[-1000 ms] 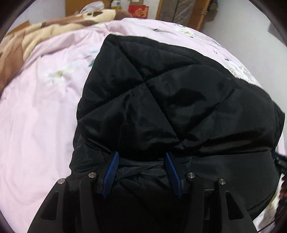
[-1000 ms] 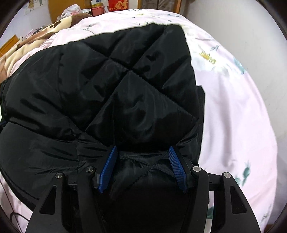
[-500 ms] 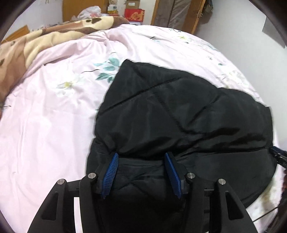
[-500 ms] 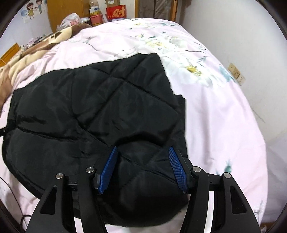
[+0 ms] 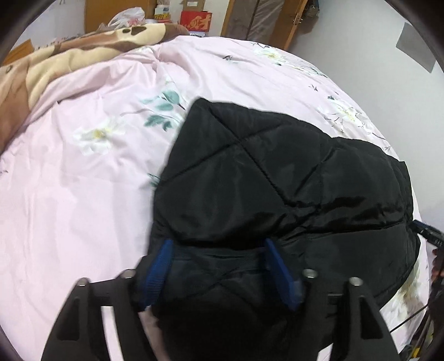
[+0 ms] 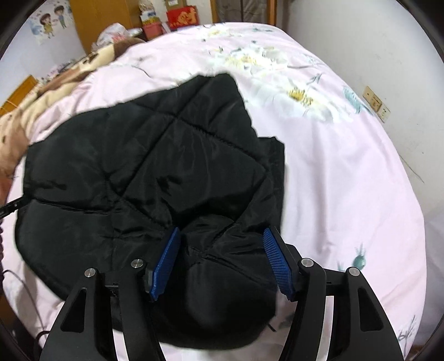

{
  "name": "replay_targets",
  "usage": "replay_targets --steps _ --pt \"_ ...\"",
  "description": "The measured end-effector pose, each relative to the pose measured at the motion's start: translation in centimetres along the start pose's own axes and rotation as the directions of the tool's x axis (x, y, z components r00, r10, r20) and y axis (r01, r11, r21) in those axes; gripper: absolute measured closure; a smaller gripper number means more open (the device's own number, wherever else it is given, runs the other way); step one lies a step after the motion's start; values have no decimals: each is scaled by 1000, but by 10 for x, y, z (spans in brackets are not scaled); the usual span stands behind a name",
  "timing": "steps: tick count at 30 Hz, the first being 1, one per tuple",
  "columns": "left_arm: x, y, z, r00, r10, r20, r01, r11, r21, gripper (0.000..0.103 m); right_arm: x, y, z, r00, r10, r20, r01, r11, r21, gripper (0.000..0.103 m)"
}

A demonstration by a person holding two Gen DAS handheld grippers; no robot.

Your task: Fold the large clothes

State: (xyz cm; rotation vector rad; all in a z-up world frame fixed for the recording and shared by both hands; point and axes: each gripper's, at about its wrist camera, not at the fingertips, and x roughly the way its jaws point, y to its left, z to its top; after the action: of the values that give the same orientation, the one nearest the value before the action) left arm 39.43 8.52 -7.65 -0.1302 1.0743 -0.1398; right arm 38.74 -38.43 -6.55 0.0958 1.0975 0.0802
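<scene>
A black quilted jacket (image 5: 277,172) lies folded over on the pink floral bedspread (image 5: 83,194). My left gripper (image 5: 219,244) hovers over its near edge. Its jaws are opening, and the blue pads stand wide of the fabric that lies loose between them. In the right wrist view the jacket (image 6: 152,166) spreads left of centre. My right gripper (image 6: 220,233) sits at the jacket's near right corner. Its jaws are beginning to open, but a puckered bunch of fabric still fills the gap and touches both pads.
A brown and beige blanket (image 5: 55,64) is heaped along the bed's far left. Boxes and a wooden wardrobe (image 6: 111,22) stand beyond the bed. A white wall with sockets (image 6: 376,102) runs close along the bed's right side.
The jacket's upper half has come down flat onto the lower half. Both grippers have risen, so more bedspread shows. The left pads have spread apart; the right pads widened slightly.
</scene>
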Motion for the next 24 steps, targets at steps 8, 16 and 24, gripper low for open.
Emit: replay_targets --steps 8,16,24 --pt "22 62 -1 981 -126 -146 109 987 -115 21 -5 -42 -4 993 103 -53 -98 991 90 25" --pt "55 50 -4 958 -216 -190 194 973 -126 10 25 -59 -22 965 245 -97 -224 957 182 8" --pt "86 51 0 944 -260 -204 231 960 -158 0 49 -52 -17 911 397 -110 -378 911 163 8"
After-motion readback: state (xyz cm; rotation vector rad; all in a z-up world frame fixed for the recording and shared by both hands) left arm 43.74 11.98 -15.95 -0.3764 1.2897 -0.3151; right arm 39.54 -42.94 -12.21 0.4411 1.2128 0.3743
